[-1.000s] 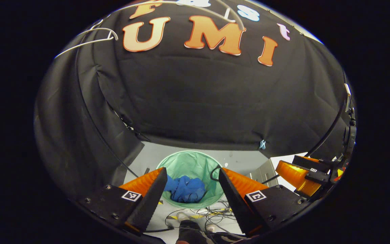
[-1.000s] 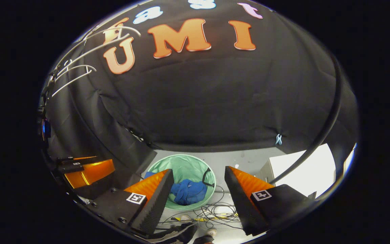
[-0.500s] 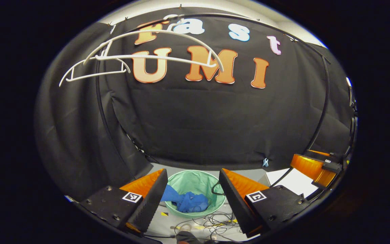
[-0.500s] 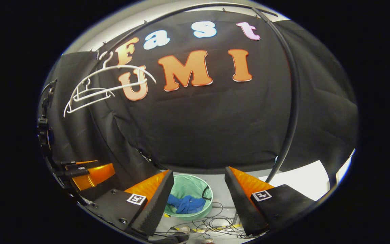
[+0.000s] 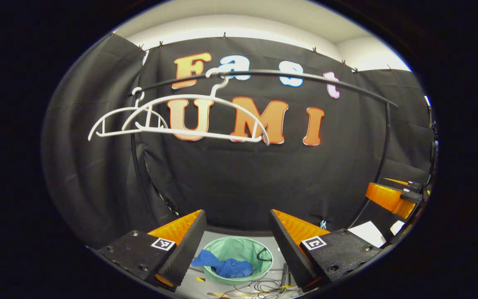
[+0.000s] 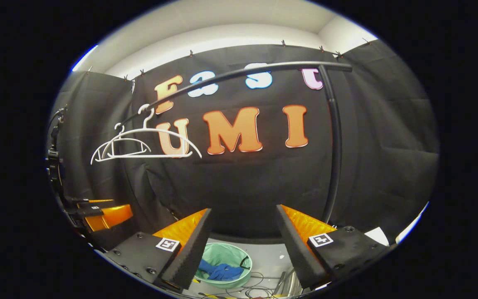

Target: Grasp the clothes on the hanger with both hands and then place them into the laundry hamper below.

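Two white hangers (image 5: 152, 124) at 10 o'clock on the black rail (image 5: 264, 77), both bare, nothing draped on them. Left gripper (image 5: 235, 238) is spread wide, nothing between its fingers, raised well above the floor. Straight down at 6 o'clock sits the green laundry hamper (image 5: 239, 253), with the blue clothes (image 5: 222, 265) bunched inside it, one corner draped over the rim at its 9 o'clock side. Loose cables on the floor just beside the hamper. Right gripper (image 6: 243, 245) likewise released, empty, hamper below it at 6 o'clock; in the left gripper view it sits off at 3 o'clock. My read: drop step looks done, garment is in the hamper, hangers stripped. Next move, if any, is just retreating both grippers clear of the rail; no regrasp needed unless that overhanging corner needs tucking in.
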Tool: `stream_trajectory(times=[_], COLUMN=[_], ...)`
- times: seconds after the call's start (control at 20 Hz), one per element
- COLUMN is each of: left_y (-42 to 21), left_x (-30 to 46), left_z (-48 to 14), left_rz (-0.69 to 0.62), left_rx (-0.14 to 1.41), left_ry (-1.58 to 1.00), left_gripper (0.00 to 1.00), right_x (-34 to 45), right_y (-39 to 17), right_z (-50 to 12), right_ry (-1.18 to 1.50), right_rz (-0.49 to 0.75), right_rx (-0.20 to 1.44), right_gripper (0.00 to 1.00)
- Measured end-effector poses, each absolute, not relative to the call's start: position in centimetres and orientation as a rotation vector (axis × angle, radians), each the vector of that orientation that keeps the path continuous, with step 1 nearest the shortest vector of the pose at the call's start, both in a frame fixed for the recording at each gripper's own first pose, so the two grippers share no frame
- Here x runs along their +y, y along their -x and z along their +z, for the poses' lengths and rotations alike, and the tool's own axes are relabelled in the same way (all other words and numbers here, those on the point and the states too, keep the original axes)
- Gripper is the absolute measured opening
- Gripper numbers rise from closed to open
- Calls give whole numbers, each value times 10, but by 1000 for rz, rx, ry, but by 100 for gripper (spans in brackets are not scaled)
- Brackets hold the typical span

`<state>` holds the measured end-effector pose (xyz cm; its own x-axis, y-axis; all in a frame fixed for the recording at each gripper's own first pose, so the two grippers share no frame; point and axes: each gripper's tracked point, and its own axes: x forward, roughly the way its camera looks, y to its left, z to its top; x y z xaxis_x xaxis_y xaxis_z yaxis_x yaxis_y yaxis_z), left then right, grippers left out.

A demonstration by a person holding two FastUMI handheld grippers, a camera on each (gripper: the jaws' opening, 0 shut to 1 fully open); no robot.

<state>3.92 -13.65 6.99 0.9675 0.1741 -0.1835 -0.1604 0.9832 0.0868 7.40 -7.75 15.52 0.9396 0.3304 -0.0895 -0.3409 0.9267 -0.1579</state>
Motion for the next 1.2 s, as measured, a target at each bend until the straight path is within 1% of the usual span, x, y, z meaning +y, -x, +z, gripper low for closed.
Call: stream_trajectory(times=[0.15, 0.2, 0.35, 0.4, 0.45, 0.75, 1.05, 1.2], left_y=[-31, -30, -29, -28, -27, -22, -13, -7], left_x=[-138, -136, -132, -131, -131, -129, -131, -137], left_z=[105, 115, 129, 130, 130, 125, 136, 152], left_rz=[180, 186, 200, 205, 207, 211, 209, 202], left_rx=[100, 77, 34, 29, 28, 45, 49, 22], left_ry=[-83, -89, -95, -97, -99, -76, -83, -77], left_gripper=[94, 93, 92, 95, 92, 92, 92, 92], right_x=[-75, -73, -70, -69, -70, -68, -71, -69], right_y=[-66, -65, -63, -62, -62, -55, -36, -25], right_z=[173, 178, 186, 186, 186, 187, 215, 228], right_ry=[184, 183, 184, 182, 179, 164, 159, 156], right_rz=[348, 354, 365, 365, 366, 375, 366, 367], right_rx=[4, -13, -49, -51, -51, -47, -74, -91], right_gripper=[100, 89, 89, 89, 89, 89, 89, 89])
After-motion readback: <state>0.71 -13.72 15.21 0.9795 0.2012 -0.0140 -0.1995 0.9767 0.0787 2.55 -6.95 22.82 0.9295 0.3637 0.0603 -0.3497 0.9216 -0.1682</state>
